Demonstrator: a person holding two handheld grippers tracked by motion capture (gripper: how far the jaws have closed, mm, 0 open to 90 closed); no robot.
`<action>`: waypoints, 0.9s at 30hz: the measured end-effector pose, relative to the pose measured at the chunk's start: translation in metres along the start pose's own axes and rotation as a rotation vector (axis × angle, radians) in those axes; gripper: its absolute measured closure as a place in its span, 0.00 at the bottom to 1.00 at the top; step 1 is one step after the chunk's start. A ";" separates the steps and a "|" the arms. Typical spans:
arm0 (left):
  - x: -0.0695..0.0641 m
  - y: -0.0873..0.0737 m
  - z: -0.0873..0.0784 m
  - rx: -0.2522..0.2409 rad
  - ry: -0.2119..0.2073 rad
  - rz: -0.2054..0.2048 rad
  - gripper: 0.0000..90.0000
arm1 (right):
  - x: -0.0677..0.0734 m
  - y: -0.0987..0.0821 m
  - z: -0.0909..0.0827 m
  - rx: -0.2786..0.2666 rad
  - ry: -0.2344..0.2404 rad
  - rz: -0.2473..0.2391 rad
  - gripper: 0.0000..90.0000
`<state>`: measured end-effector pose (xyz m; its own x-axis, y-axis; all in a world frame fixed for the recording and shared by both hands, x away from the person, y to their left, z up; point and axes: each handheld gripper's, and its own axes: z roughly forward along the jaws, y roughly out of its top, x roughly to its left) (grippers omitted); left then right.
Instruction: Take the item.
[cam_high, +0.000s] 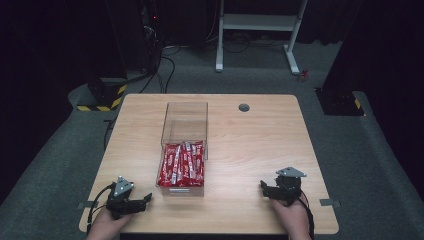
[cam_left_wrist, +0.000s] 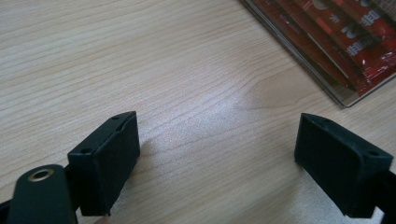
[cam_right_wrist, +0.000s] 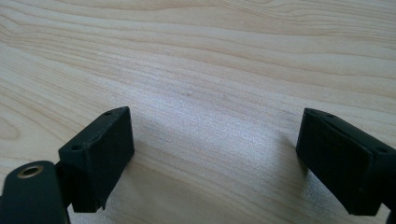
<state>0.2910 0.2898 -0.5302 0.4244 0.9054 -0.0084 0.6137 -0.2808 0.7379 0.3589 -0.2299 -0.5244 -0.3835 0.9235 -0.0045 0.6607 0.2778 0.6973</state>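
Two grippers resting low on the wooden table (cam_high: 260, 150), left gripper (cam_high: 131, 202) and right gripper (cam_high: 272, 191) both spread wide on nothing, clear box (cam_high: 184, 125) of red sachets (cam_high: 182, 162) ahead between them, just beyond the left jaws.

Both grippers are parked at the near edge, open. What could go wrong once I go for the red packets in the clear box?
The red foil packets lie packed side by side in the clear plastic box, so wide-open jaws may take several. The light box might slide on the smooth wooden table if the left gripper nudges its wall.
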 end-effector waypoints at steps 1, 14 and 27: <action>0.000 0.000 0.000 0.000 0.000 0.000 0.16 | 0.000 0.000 0.000 0.000 0.000 0.000 0.12; 0.000 0.000 0.000 0.000 0.000 -0.001 0.16 | 0.000 0.000 0.000 -0.002 0.002 -0.003 0.12; 0.000 0.000 0.000 0.000 0.000 -0.001 0.16 | -0.001 0.000 -0.001 0.000 0.010 -0.014 0.15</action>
<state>0.2909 0.2898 -0.5302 0.4236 0.9058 -0.0096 0.6146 -0.2796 0.7376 0.3585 -0.2309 -0.5233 -0.3992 0.9168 -0.0077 0.6549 0.2910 0.6974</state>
